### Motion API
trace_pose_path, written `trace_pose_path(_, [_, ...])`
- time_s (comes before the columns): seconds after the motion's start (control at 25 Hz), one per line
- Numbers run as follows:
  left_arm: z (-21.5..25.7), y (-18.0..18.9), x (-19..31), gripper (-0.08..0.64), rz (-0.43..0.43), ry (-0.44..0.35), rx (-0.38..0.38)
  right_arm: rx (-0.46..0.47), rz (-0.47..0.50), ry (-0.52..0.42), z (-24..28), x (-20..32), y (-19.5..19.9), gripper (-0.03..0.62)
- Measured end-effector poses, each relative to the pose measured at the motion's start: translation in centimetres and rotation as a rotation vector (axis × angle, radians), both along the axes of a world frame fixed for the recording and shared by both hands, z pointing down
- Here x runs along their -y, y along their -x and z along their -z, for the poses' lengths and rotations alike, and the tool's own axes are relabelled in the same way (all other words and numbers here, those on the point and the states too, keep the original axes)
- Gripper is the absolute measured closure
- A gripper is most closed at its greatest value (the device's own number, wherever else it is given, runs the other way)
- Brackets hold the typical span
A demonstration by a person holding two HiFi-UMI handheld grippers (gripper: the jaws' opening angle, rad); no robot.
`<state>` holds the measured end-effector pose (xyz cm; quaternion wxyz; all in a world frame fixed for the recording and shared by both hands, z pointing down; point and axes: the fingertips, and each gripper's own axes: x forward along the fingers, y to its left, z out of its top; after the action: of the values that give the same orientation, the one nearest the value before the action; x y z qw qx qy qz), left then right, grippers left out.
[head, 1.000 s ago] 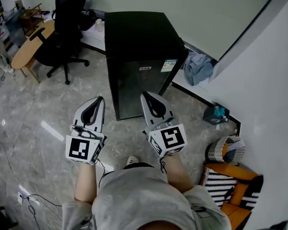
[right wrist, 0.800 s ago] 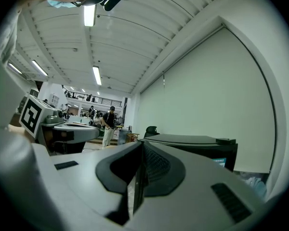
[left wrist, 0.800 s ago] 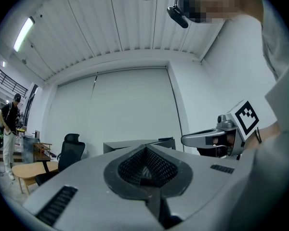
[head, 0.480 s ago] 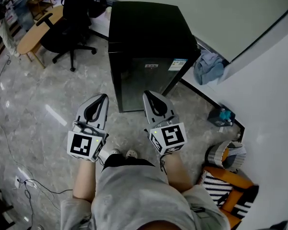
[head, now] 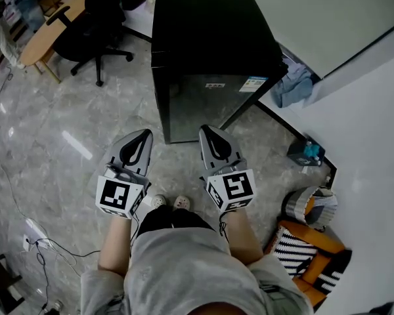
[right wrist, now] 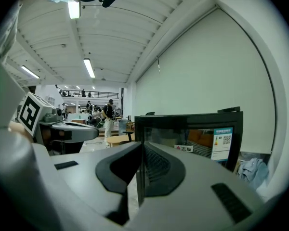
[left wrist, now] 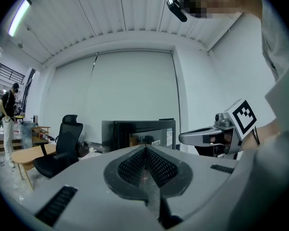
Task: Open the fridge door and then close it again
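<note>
- A compact black fridge (head: 210, 44) stands with its back to a pale wall (head: 302, 12). Its glossy dark door (head: 200, 110) is shut and faces the person, with two small stickers (head: 253, 84) near its upper right corner.
- Left of the fridge, grey marbled floor (head: 59, 143) stretches wide, out to a black swivel office chair (head: 95, 18) and a pale wooden bench (head: 43, 35), both well apart from the door.
- Right of the fridge the room is tighter. A crumpled blue-grey cloth (head: 295, 87) lies just beside its corner, and a white side wall (head: 374, 123) closes in.
- Along that wall's foot sit a small dark and teal object (head: 306, 153), a round striped basket (head: 308, 205) and an orange seat with a black-and-white striped cushion (head: 312, 258).
- Thin cables (head: 36, 261) trail over the floor at the person's left.
- The left tool (head: 144, 134), grey with a black-and-white marker cube, is held out toward the door but short of it. Its jaws are pressed together with nothing between them.
- The right tool (head: 204, 129) is held alongside, near the left one but apart from it, and also short of the door. Its jaws meet in a thin line and grip nothing.
</note>
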<state>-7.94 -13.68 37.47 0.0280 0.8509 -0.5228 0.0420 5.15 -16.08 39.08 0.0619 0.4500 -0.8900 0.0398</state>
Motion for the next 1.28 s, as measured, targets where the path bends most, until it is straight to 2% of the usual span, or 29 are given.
trace_pose_path(0.4, [-4.2,0.8,3.3,0.543,-0.018,0.062,0.031,-0.010,-0.014,0.044,-2.9,1.4,0.7,0.567])
trace_pose_path(0.68, [-8.9,1.1,6.7,0.541,-0.065,0.159,0.039,-0.047,-0.036,0.062,-4.4,2.4,0.7,0.568])
trace_pose_path(0.84, [-11.2,1.1,8.9,0.468,-0.096,0.209,0.060,-0.061,-0.050,0.069,-4.9,2.7,0.5,0.568])
trace_pose_path(1.04, [-13.7,1.1,11.4,0.438,-0.115,0.262,0.082,-0.075,-0.068,0.075,-5.3,3.0,0.2,0.568])
trace_pose_path(1.28, [-15.6,0.3,13.7,0.407,-0.160,0.285,0.124,-0.096,-0.094,0.085,-5.7,3.3,-0.7,0.567])
